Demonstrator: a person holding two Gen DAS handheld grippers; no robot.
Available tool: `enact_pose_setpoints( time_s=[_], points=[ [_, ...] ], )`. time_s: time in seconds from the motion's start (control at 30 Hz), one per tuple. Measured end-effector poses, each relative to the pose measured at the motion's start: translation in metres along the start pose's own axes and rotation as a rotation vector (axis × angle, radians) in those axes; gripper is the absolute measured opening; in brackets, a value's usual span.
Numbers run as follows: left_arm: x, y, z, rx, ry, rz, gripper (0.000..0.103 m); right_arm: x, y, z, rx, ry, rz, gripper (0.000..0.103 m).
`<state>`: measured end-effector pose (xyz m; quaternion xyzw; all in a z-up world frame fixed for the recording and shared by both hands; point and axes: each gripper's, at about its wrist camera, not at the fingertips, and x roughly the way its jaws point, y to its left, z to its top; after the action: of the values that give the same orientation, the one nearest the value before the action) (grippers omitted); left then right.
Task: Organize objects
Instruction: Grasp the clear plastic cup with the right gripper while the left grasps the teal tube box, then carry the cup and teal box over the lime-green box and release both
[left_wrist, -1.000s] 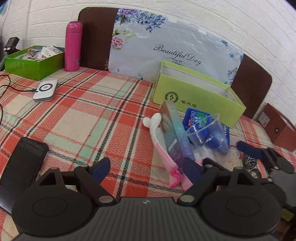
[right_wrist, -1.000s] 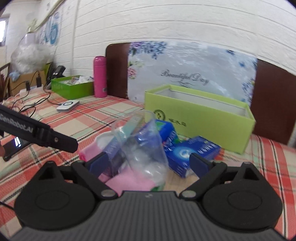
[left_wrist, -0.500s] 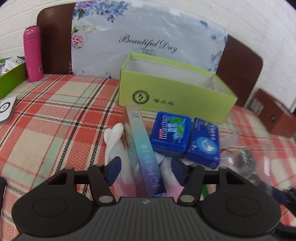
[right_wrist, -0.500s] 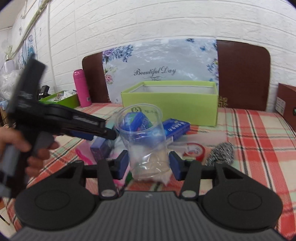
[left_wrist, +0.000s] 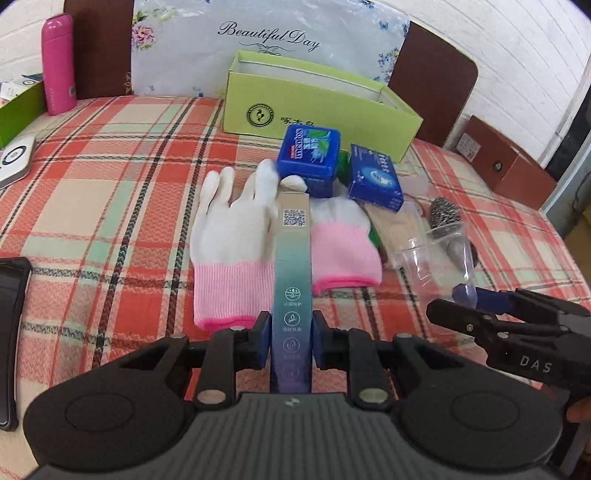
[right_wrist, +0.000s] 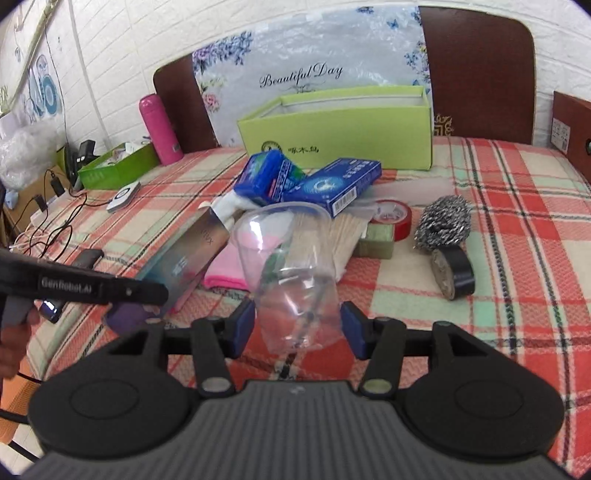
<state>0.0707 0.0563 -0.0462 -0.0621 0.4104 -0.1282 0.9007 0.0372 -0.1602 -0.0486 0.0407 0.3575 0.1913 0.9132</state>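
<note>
My left gripper (left_wrist: 290, 341) is shut on a long teal-to-purple box (left_wrist: 291, 280), held above the white and pink gloves (left_wrist: 236, 236); the box also shows in the right wrist view (right_wrist: 184, 258). My right gripper (right_wrist: 297, 328) holds a clear plastic cup (right_wrist: 291, 277) between its fingers, above the table; the cup also shows in the left wrist view (left_wrist: 432, 251). The open lime-green box (left_wrist: 317, 107) stands at the back. Two blue packs (left_wrist: 310, 157) (left_wrist: 375, 177) lie in front of it.
A steel scourer (right_wrist: 443, 221), black tape roll (right_wrist: 454, 271), red tape roll (right_wrist: 393, 218) and a bag of wooden sticks (right_wrist: 332, 236) lie on the plaid cloth. A pink bottle (left_wrist: 57, 64), a small green box (right_wrist: 118, 168), a white charger (right_wrist: 123, 194) and a phone (left_wrist: 9, 314) lie left.
My left gripper has closed on the long box and lifted it off the pile, uncovering the gloves. My right gripper has carried the cup lower and toward the right.
</note>
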Motion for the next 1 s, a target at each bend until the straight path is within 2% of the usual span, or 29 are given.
enact_pose_setpoints(
  time_s=[0.1, 0.27, 0.37, 0.53, 0.63, 0.67, 0.87, 1.0],
  points=[
    [0.008, -0.001, 0.006, -0.005, -0.016, 0.023, 0.023, 0.005, 0.006, -0.005, -0.019, 0.008, -0.027, 0.059],
    [0.014, -0.003, 0.013, 0.012, -0.029, 0.037, 0.024, 0.001, 0.007, -0.007, -0.034, -0.010, -0.060, 0.063],
    [0.018, -0.004, 0.012, 0.009, -0.033, 0.047, 0.033, 0.002, 0.008, -0.006, -0.035, -0.015, -0.062, 0.064],
    [0.027, -0.005, 0.013, 0.000, -0.021, 0.062, 0.034, 0.008, 0.010, -0.008, -0.045, -0.010, -0.060, 0.064],
    [0.027, -0.007, 0.013, 0.012, -0.021, 0.063, 0.034, 0.010, 0.009, -0.009, -0.036, 0.001, -0.044, 0.054],
    [0.027, -0.007, 0.012, 0.012, -0.021, 0.061, 0.034, 0.010, 0.010, -0.009, -0.034, 0.003, -0.041, 0.054],
    [0.024, -0.009, 0.013, 0.015, -0.021, 0.063, 0.023, 0.008, 0.012, -0.008, -0.048, -0.004, -0.033, 0.053],
    [0.017, -0.008, 0.013, 0.013, -0.031, 0.047, 0.023, 0.000, 0.012, -0.004, -0.039, -0.017, -0.001, 0.052]
  ],
)
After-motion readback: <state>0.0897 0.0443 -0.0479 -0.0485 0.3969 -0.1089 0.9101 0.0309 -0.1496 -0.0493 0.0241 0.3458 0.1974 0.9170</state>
